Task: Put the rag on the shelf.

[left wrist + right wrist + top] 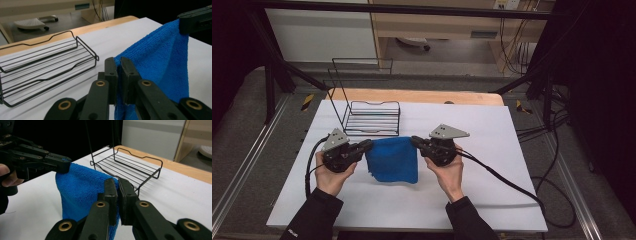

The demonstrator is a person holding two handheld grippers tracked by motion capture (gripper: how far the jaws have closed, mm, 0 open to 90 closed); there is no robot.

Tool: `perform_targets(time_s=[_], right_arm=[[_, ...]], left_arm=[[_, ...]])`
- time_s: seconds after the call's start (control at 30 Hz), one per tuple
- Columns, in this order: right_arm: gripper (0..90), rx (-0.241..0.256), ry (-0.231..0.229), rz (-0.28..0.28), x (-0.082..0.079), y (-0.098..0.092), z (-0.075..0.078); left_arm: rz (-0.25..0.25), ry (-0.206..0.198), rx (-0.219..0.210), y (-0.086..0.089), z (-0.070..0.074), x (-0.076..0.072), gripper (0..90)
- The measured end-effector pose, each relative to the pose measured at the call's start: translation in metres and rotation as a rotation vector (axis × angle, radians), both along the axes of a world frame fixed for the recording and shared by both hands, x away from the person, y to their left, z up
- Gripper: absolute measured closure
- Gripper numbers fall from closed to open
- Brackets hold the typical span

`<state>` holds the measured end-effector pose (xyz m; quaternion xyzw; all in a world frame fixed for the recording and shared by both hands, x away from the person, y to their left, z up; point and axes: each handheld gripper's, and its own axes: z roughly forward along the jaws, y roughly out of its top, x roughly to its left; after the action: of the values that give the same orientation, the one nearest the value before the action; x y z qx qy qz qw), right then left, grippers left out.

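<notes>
A blue microfibre cloth (392,160) hangs between the two grippers above the white table (472,200), its lower edge touching or just over the surface. My left gripper (368,145) is shut on the cloth's upper left corner. My right gripper (415,141) is shut on the upper right corner. In the left gripper view the jaws pinch the cloth (160,60) at its edge, and the right gripper (196,20) holds the far corner. In the right gripper view the cloth (80,190) drapes down from the left gripper (63,167).
A black wire rack (372,117) with a tall back frame stands just behind the cloth, at the table's back left. A wooden strip (422,96) runs along the far edge. Cables (512,185) trail from the right gripper across the table's right side.
</notes>
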<state>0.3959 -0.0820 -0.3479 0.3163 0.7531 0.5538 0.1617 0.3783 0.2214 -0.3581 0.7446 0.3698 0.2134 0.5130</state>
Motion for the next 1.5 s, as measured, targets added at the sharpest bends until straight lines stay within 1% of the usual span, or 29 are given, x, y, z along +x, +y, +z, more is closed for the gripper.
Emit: perform_targets(time_s=[0.2,0.33,0.37,0.47,0.5,0.67,0.73,0.93,0.97,1.0,1.27,1.3,1.33,1.37,1.4,1.5], right_arm=[[86.5,0.006,-0.025,0.003,-0.002,0.001,0.007],[86.5,0.009,-0.045,0.002,-0.002,0.002,0.012],[86.5,0.014,-0.058,0.003,-0.003,0.003,0.014],[86.6,0.019,-0.068,0.002,-0.003,0.005,0.018],[86.5,0.019,-0.072,0.003,-0.003,0.006,0.019],[86.6,0.029,-0.088,0.003,-0.003,0.008,0.023],[86.6,0.036,-0.101,0.005,-0.003,0.009,0.028],[86.6,0.049,-0.118,0.003,-0.004,0.01,0.036],[86.6,0.053,-0.129,0.0,-0.004,0.01,0.039],[86.6,0.053,-0.129,0.0,-0.004,0.01,0.039],[86.6,0.074,-0.166,-0.007,-0.002,0.013,0.055],[86.6,0.074,-0.166,-0.007,-0.002,0.013,0.055],[86.6,0.08,-0.178,-0.009,0.0,0.015,0.058],[86.6,0.08,-0.178,-0.009,0.0,0.015,0.058],[86.6,0.079,-0.191,-0.012,0.001,0.017,0.062],[86.6,0.076,-0.204,-0.014,0.002,0.02,0.066]], left_arm=[[0.008,-0.031,-0.014,0.002,0.007,-0.003,84.5],[0.013,-0.042,-0.023,0.004,0.011,-0.004,84.5],[0.015,-0.044,-0.029,0.004,0.012,-0.004,84.5],[0.022,-0.054,-0.041,0.006,0.016,-0.005,84.6],[0.023,-0.059,-0.037,0.007,0.017,-0.006,84.6],[0.034,-0.077,-0.059,0.011,0.025,-0.006,84.6],[0.036,-0.086,-0.062,0.011,0.028,-0.006,84.8],[0.04,-0.113,-0.082,0.013,0.04,-0.005,85.0],[0.038,-0.117,-0.084,0.014,0.041,-0.005,85.0],[0.038,-0.122,-0.086,0.014,0.043,-0.004,85.0],[0.047,-0.157,-0.111,0.018,0.057,-0.002,85.3],[0.047,-0.161,-0.115,0.019,0.059,-0.001,85.3],[0.049,-0.166,-0.12,0.02,0.061,-0.001,85.4],[0.051,-0.17,-0.125,0.021,0.063,0.0,85.4],[0.052,-0.175,-0.129,0.022,0.064,0.0,85.4],[0.055,-0.189,-0.135,0.025,0.07,0.001,85.4]])
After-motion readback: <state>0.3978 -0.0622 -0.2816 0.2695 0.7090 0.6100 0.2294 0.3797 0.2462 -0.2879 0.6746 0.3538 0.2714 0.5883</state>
